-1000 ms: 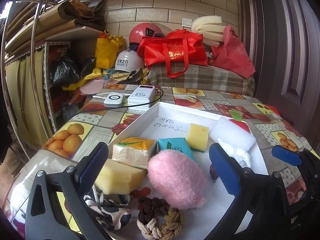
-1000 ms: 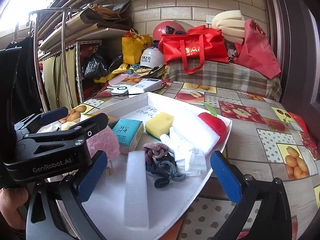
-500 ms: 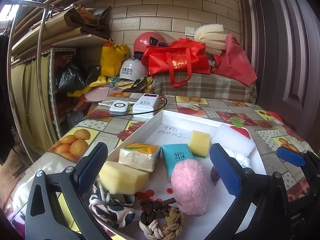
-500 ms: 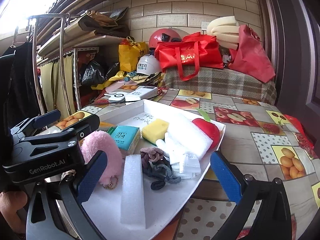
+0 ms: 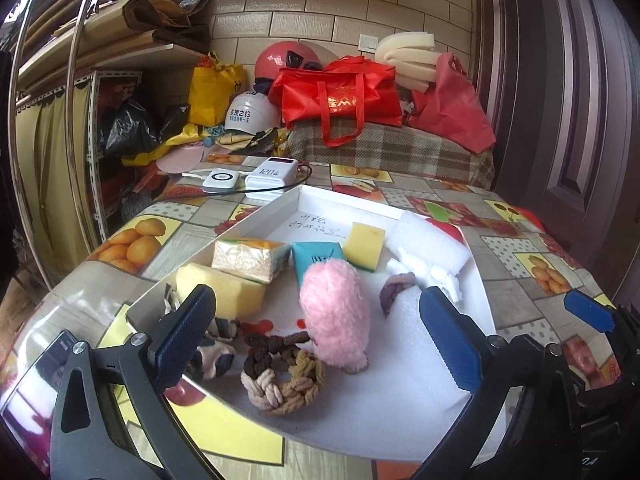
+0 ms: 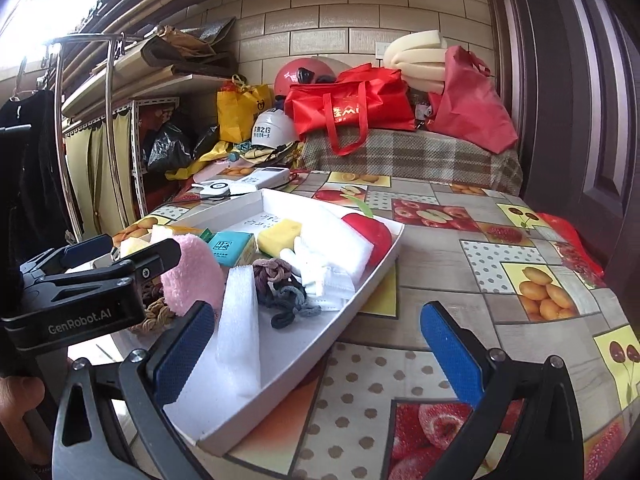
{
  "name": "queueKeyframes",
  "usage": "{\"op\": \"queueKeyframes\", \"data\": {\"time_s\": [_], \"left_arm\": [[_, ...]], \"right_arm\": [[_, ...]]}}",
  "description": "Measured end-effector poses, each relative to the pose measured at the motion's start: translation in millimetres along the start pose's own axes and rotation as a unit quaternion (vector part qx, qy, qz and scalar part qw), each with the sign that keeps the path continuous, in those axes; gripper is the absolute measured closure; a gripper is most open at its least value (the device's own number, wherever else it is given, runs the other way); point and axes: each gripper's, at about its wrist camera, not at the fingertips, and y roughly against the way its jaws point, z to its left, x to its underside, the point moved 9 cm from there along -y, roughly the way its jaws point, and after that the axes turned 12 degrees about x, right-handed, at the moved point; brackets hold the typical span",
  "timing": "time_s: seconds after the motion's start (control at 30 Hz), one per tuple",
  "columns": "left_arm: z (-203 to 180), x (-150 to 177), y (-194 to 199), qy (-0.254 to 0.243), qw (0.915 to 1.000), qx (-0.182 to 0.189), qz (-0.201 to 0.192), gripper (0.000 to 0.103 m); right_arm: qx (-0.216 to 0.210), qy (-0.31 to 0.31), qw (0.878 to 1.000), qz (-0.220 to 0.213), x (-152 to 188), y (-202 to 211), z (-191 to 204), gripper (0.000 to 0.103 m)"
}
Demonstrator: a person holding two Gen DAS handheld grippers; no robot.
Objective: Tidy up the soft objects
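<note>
A white tray [image 5: 264, 220] on the fruit-print tablecloth holds soft things. Among them are a pink fluffy piece [image 5: 334, 316], a braided rope ring [image 5: 284, 380], a yellow sponge [image 5: 222, 294], a tissue pack [image 5: 250, 258], a teal pack [image 5: 316, 258] and white foam [image 5: 432, 240]. My left gripper [image 5: 316, 340] hangs open over the tray's near end, above the pink piece and the rope ring, holding nothing. My right gripper [image 6: 316, 350] is open and empty over the tray's right rim [image 6: 372, 276]. A white foam strip [image 6: 238, 332] and hair ties [image 6: 280, 284] lie just ahead of it.
A power bank [image 5: 272, 174] and a white charger [image 5: 220, 180] with cables lie beyond the tray. Red bags [image 5: 340, 96] and helmets [image 5: 250, 114] are piled at the table's far end. Metal racks stand to the left. A hand [image 6: 20, 400] holds the left gripper [image 6: 92, 292].
The left gripper has drawn back and up from the pink fluffy piece, which now lies further ahead in the tray. The right view has shifted slightly rightward.
</note>
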Motion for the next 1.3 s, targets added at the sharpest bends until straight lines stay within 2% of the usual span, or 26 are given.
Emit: {"op": "queueKeyframes", "data": {"time_s": [0.17,0.3,0.43,0.57,0.7,0.73,0.87,0.97,1.0,1.1,1.3], "left_arm": [[-35.5,8.6,20.3,-0.05,0.9987,0.005,-0.01,0.0],[-60.2,10.5,30.7,-0.101,0.9948,0.001,-0.018,0.0],[-58.8,11.7,29.2,-0.1,0.9948,-0.013,-0.007,0.0],[-56.7,20.6,30.0,-0.051,0.9986,0.007,0.013,0.0],[-65.5,20.4,42.4,-0.071,0.9971,-0.024,-0.004,0.0],[-66.9,19.5,46.9,-0.074,0.9967,-0.031,-0.011,0.0],[-65.4,17.6,64.5,-0.075,0.9937,-0.075,-0.036,0.0],[-59.6,19.8,69.0,-0.068,0.9903,-0.117,-0.035,0.0],[-59.1,20.6,67.1,-0.065,0.9904,-0.118,-0.03,0.0],[-64.2,23.7,54.1,-0.069,0.9936,-0.089,-0.01,0.0],[-84.4,23.9,33.8,-0.107,0.9909,-0.081,0.006,0.0]], "right_arm": [[0.005,-0.016,1.0,-0.004,5.8,20.0,-23.8,0.0],[0.014,-0.061,0.998,0.021,13.5,25.5,-56.0,0.0],[0.031,-0.071,0.996,-0.037,10.9,61.6,-77.3,0.0],[0.064,-0.068,0.989,-0.112,10.3,102.9,-91.5,0.0],[0.11,-0.092,0.978,-0.15,12.9,123.6,-111.3,0.0],[0.119,-0.098,0.977,-0.148,14.0,123.7,-116.3,0.0],[0.11,-0.119,0.98,-0.114,16.7,111.5,-127.8,0.0],[0.118,-0.132,0.979,-0.097,18.4,106.7,-134.3,0.0],[0.119,-0.132,0.979,-0.095,18.5,105.7,-134.5,0.0],[0.121,-0.127,0.98,-0.097,22.8,110.3,-132.0,0.0],[0.108,-0.12,0.982,-0.101,23.5,111.7,-128.1,0.0]]}}
